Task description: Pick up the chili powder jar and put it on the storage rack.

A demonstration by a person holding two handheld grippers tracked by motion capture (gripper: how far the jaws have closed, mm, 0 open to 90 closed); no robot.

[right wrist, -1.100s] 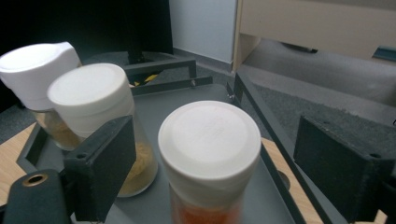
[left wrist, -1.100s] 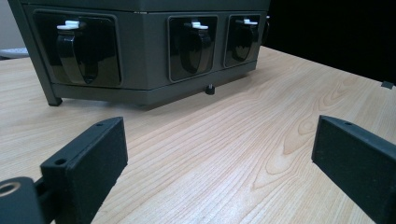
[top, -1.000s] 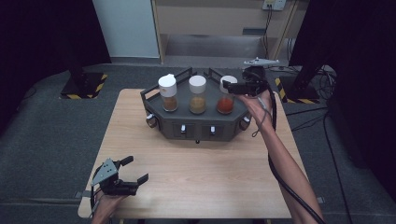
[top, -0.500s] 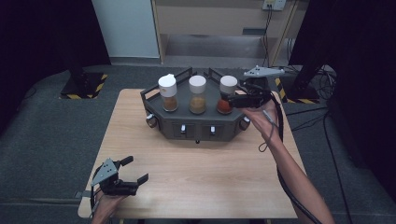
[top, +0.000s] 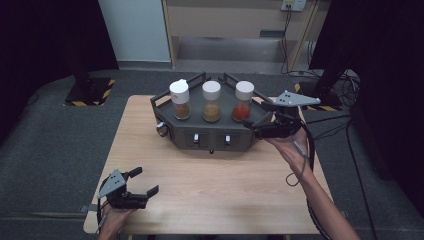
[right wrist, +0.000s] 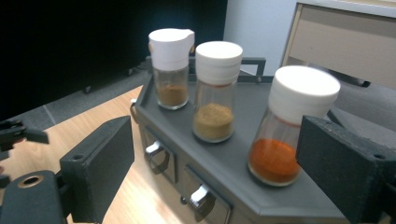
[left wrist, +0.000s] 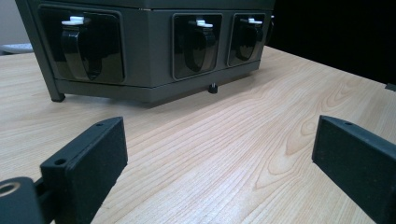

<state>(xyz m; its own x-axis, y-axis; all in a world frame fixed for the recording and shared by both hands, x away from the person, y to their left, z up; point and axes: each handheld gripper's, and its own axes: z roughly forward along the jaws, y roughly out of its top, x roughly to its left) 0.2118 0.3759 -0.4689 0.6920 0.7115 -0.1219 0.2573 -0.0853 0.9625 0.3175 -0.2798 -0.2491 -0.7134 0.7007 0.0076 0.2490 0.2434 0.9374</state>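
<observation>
Your right gripper (top: 252, 129) hovers at the right end of a dark grey spice rack (top: 200, 137) that sits toward the far side of a light wooden table (top: 210, 185). Its jaws stand wide apart with nothing between them. In the right gripper view, the nearest spice jar, the one with red-orange powder (right wrist: 280, 140), stands just beyond the jaws, close to the right one but not touching it.

Three white-capped glass jars stand upright in a row on top of the rack. From the high view, left to right, they hold brown powder (top: 180, 100), tan powder (top: 211, 101) and the red-orange powder.

Your left gripper (top: 140, 185) rests low at the near left corner of the table, well apart from the rack. Its jaws are also wide apart and hold nothing, and they point toward the rack's front panels.
</observation>
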